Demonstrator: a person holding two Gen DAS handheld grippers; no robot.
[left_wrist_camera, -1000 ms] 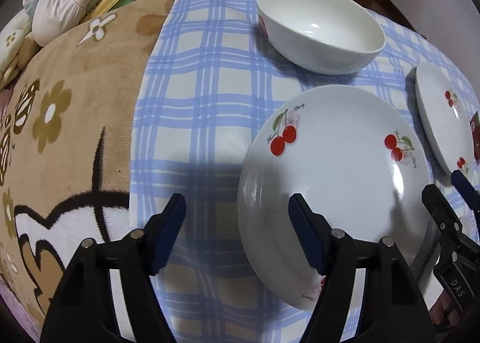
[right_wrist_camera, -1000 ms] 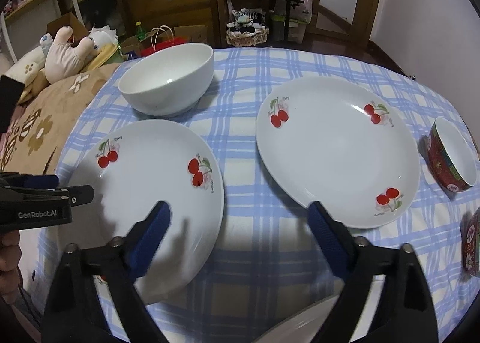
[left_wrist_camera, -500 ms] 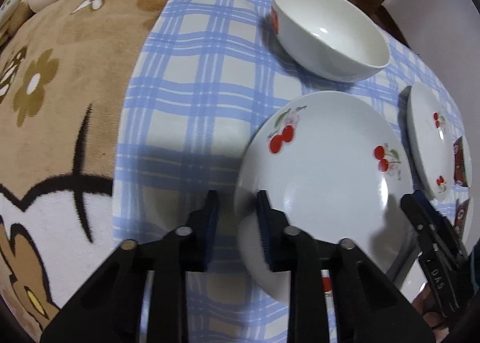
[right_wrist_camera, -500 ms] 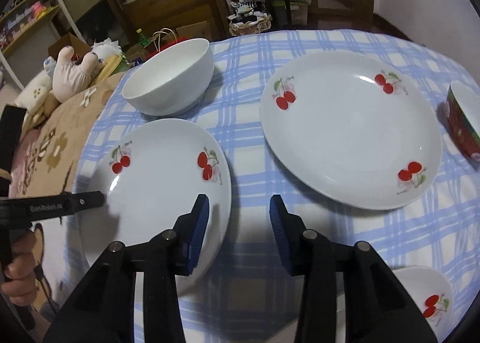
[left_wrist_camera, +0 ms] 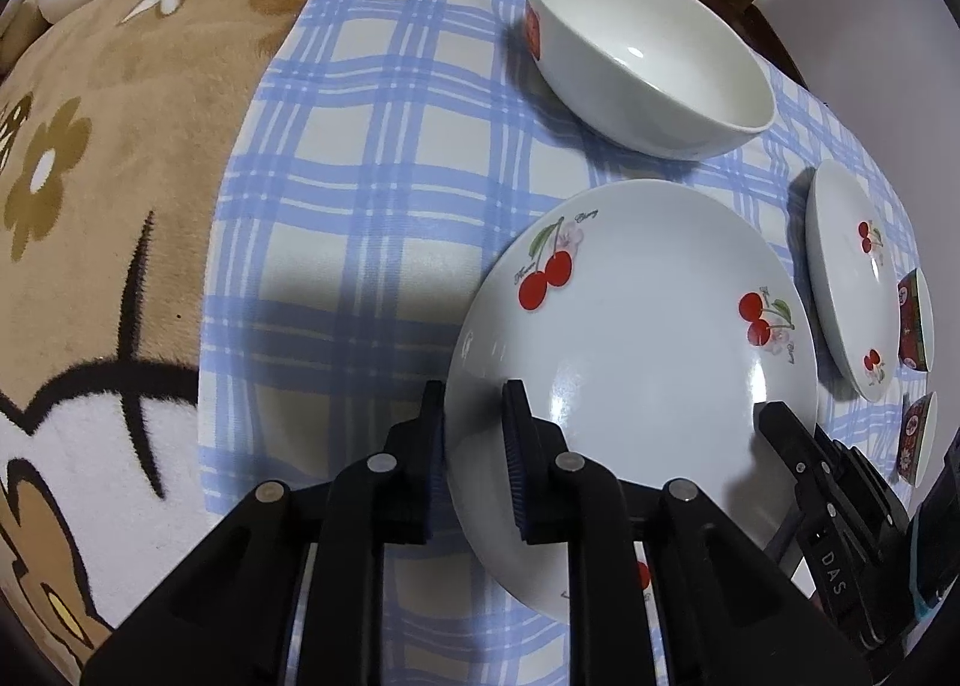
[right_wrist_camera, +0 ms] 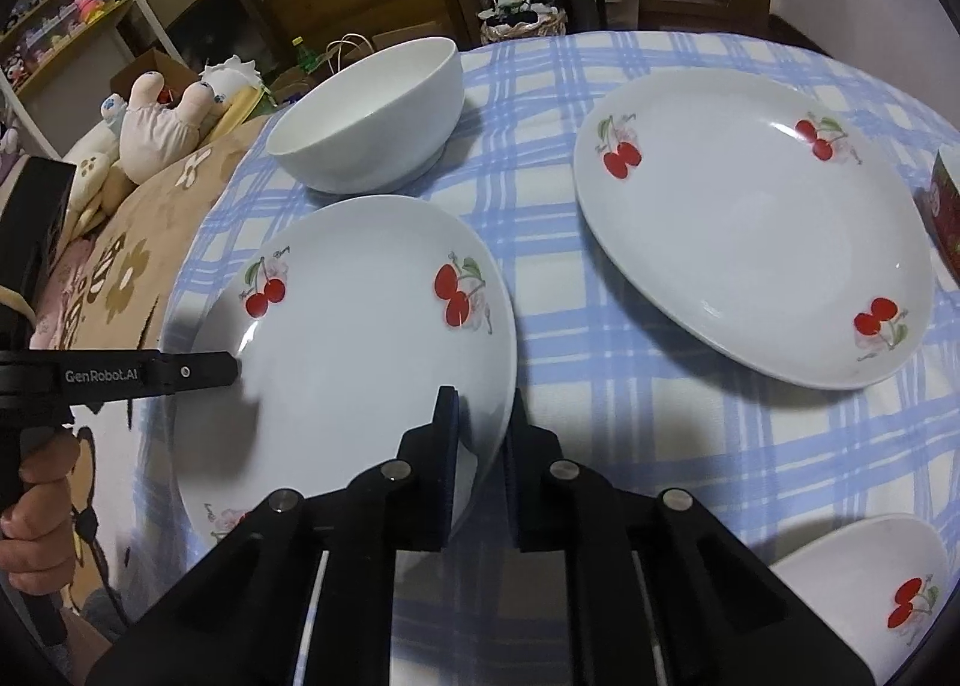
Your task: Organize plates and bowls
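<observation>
A white cherry plate (left_wrist_camera: pixel 630 326) lies on the blue plaid cloth (left_wrist_camera: pixel 360 176). My left gripper (left_wrist_camera: pixel 474 440) is shut on the plate's left rim, one pad under it and one on top. In the right wrist view the same cherry plate (right_wrist_camera: pixel 348 338) has its right rim between the pads of my right gripper (right_wrist_camera: pixel 483 440), whose jaws are closing and pinch the rim. Each gripper shows in the other's view: the right gripper (left_wrist_camera: pixel 768 416) and the left gripper (right_wrist_camera: pixel 231 371). A large white bowl (left_wrist_camera: pixel 648 56) (right_wrist_camera: pixel 372 116) stands behind the plate.
A second, larger cherry plate (right_wrist_camera: pixel 750 230) lies to the right, with red bowls (left_wrist_camera: pixel 915 320) beyond it. A small cherry dish (right_wrist_camera: pixel 864 584) sits at the near right. A brown flowered blanket (left_wrist_camera: pixel 90 206) covers the left side, with a plush toy (right_wrist_camera: pixel 162 116) at its far end.
Both grippers went from wide open to closed on opposite rims of the cherry plate; the left one closed first, then the right. Both tipped further downward.
</observation>
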